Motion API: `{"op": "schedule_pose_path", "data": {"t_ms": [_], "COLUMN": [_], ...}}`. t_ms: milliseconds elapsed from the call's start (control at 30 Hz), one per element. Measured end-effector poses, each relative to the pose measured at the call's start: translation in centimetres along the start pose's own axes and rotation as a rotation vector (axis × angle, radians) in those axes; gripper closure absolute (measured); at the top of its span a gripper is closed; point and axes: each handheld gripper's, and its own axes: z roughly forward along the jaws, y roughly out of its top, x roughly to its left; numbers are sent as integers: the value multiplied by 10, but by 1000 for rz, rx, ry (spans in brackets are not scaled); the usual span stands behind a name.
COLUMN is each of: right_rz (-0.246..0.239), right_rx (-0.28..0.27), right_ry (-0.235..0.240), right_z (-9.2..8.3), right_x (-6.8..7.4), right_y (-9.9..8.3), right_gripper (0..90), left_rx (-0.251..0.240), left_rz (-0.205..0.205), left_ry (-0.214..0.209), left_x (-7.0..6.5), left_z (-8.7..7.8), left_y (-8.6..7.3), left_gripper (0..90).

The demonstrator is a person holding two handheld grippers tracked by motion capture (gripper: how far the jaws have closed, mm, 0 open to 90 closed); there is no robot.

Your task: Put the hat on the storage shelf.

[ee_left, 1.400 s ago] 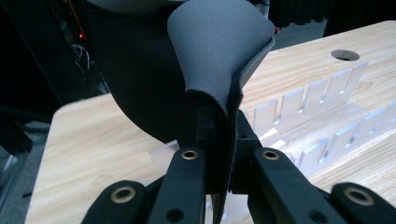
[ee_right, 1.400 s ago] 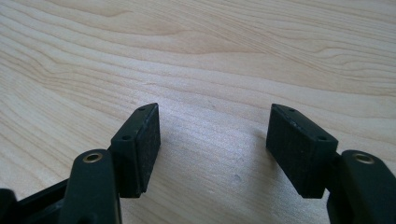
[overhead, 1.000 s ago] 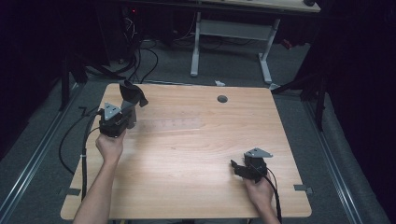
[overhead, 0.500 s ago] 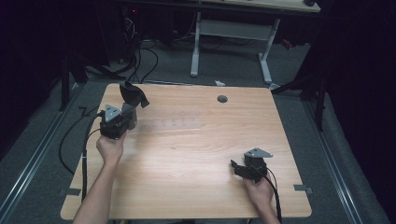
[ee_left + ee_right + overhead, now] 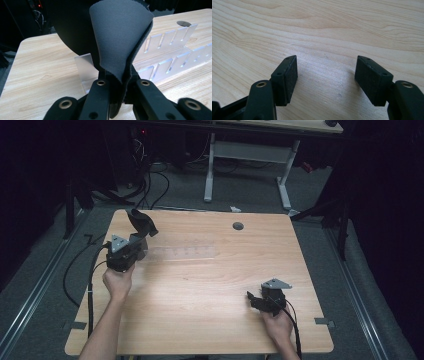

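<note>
High view: left tool (image 5: 134,241) pinching dark foam sheet (image 5: 142,222) at left of surface (image 5: 210,285), clear slotted rack (image 5: 185,252) lying just right of it; right tool (image 5: 260,301) resting lower right.
Left gripper view: foam sheet (image 5: 120,37) blocking centre, rack (image 5: 172,52) standing behind at right.
Right gripper view: right tool (image 5: 325,80) gaping wide, gripping nothing, over bare surface (image 5: 324,30).

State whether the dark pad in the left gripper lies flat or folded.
Folded: the dark pad curls over itself, pinched between the left gripper jaws.
</note>
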Motion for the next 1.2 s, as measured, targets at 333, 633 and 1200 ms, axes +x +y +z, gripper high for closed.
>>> {"op": "schedule_pose_path", "data": {"t_ms": [333, 633, 1200], "right_rz": [-4, -4, -4], "right_rx": [0, 0, -1], "right_ry": [3, 3, 3], "right_z": [0, 0, 0], "right_x": [0, 0, 0], "right_y": [0, 0, 0], "right_gripper": [350, 349, 349], "left_rx": [28, 36, 16], "left_rz": [-2, -21, -24], "left_ry": [-3, 10, -15], "left_x": [2, 3, 2], "left_z": [-1, -7, -38], "left_y": [0, 3, 2], "left_gripper": [786, 523, 342]}}
